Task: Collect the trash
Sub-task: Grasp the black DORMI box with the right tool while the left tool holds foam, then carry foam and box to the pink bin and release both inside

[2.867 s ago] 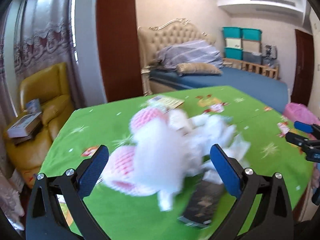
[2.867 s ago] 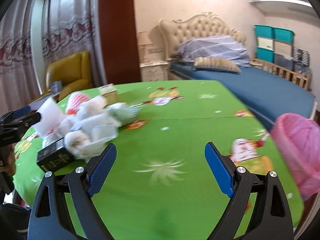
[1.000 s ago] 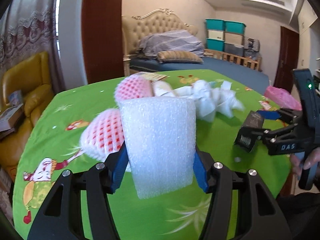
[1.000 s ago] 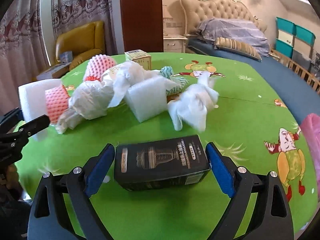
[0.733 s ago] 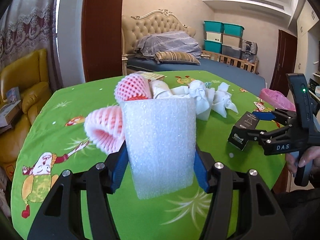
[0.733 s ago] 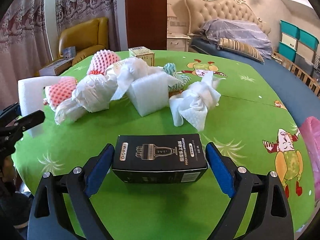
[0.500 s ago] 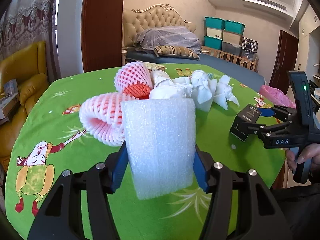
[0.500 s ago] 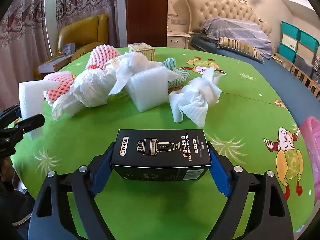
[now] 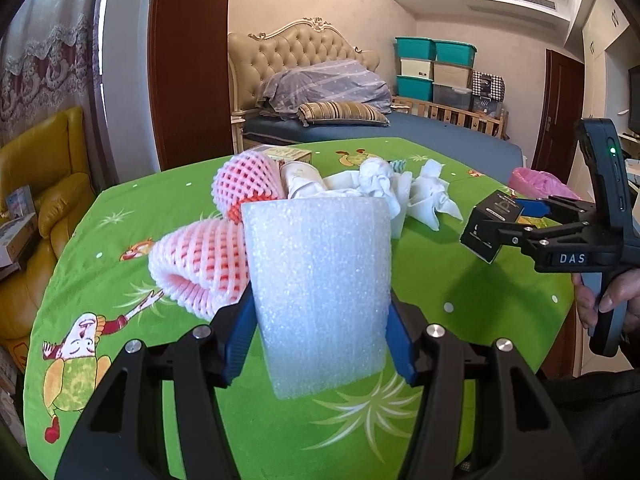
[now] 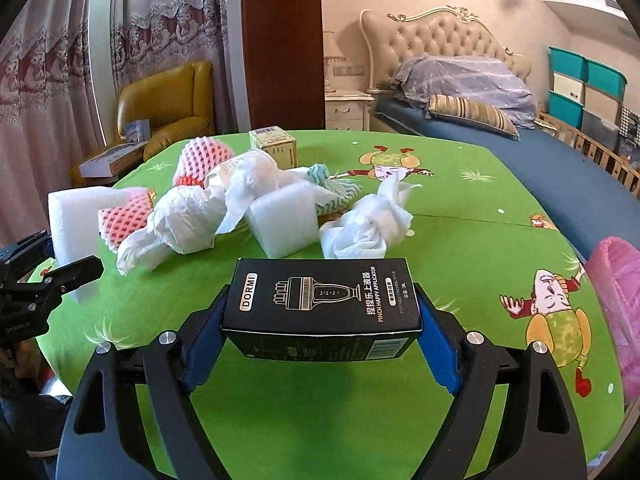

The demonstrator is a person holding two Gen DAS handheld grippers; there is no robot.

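Since both pieces look light, the foam sheet point(image 9: 318, 300) should squash easily while the black box point(image 10: 322, 312) stays stiff; flat sides suit gripping. Left gripper point(image 9: 318, 340) jaws clamp the foam's edges, right gripper point(image 10: 320, 344) jaws, just closing, clamp the box ends, the trash pile point(image 10: 256, 200) at 12 o'clock on the desk point(image 10: 480, 248).

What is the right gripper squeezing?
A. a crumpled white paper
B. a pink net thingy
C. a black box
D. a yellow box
C: in the right wrist view the right gripper has its blue pads pressed on both ends of the black box, lifted off the green table; its jaws have just been closing onto the box.
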